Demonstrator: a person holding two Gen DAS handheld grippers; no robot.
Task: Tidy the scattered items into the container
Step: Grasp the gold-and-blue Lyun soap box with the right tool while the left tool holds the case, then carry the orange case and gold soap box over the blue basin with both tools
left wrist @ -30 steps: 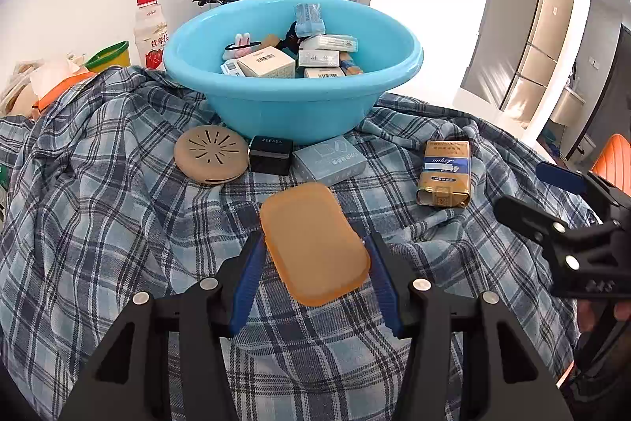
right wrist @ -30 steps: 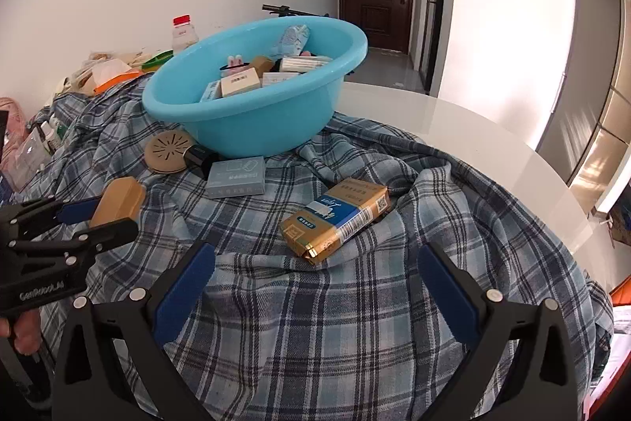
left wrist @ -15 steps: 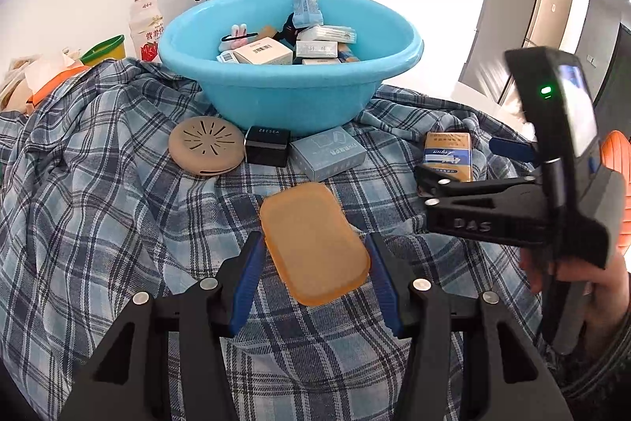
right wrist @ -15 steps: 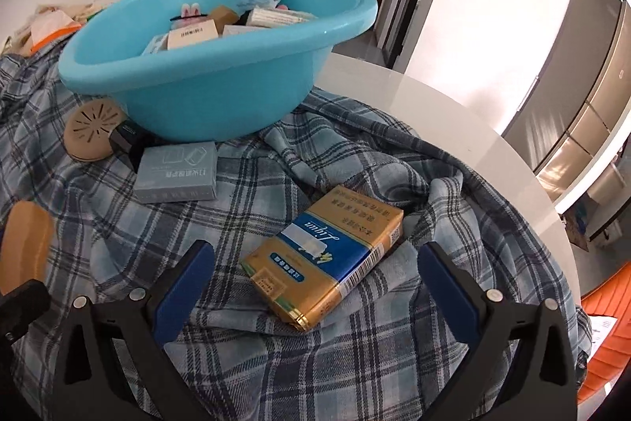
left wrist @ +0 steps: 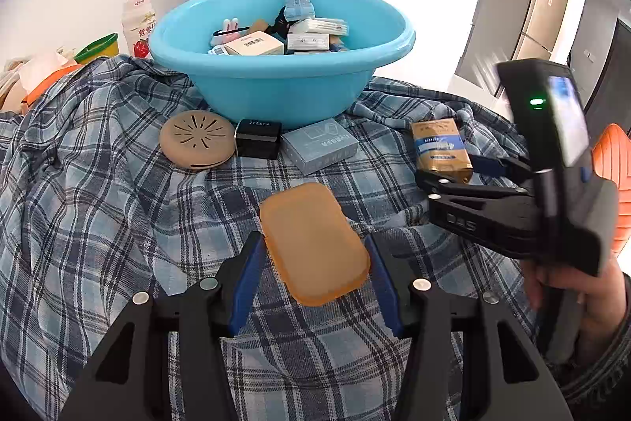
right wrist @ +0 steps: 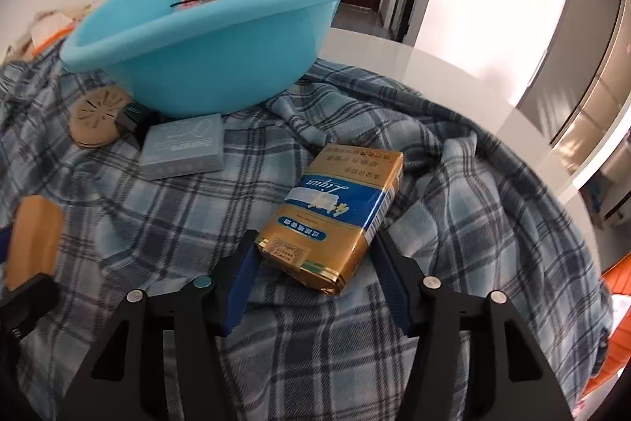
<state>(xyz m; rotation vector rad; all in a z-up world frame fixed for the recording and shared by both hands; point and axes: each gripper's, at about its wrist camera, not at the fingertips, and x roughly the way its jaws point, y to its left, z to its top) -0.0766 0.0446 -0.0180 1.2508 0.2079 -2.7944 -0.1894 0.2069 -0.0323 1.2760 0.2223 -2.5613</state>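
My left gripper (left wrist: 313, 257) is shut on an orange soap-shaped case (left wrist: 313, 241) held above the plaid cloth. My right gripper (right wrist: 315, 259) has its fingers on both sides of a gold and blue packet (right wrist: 335, 216) lying on the cloth; the pads are close to its edges but small gaps show. The packet also shows in the left wrist view (left wrist: 439, 148) with the right gripper (left wrist: 457, 172) at it. A blue basin (left wrist: 276, 81) holding several small boxes stands behind. A tan round disc (left wrist: 197, 144), a black box (left wrist: 258, 139) and a grey box (left wrist: 320, 149) lie before it.
A plaid cloth (left wrist: 79, 204) covers the round white table (right wrist: 453, 73). A red-capped drink bottle (left wrist: 138, 22) and a yellow-green cup (left wrist: 96, 48) stand behind left of the basin. An orange chair (left wrist: 615, 176) is at the right.
My right gripper has moved forward to the gold packet and narrowed around it. My left gripper kept hold of the orange case and barely moved.
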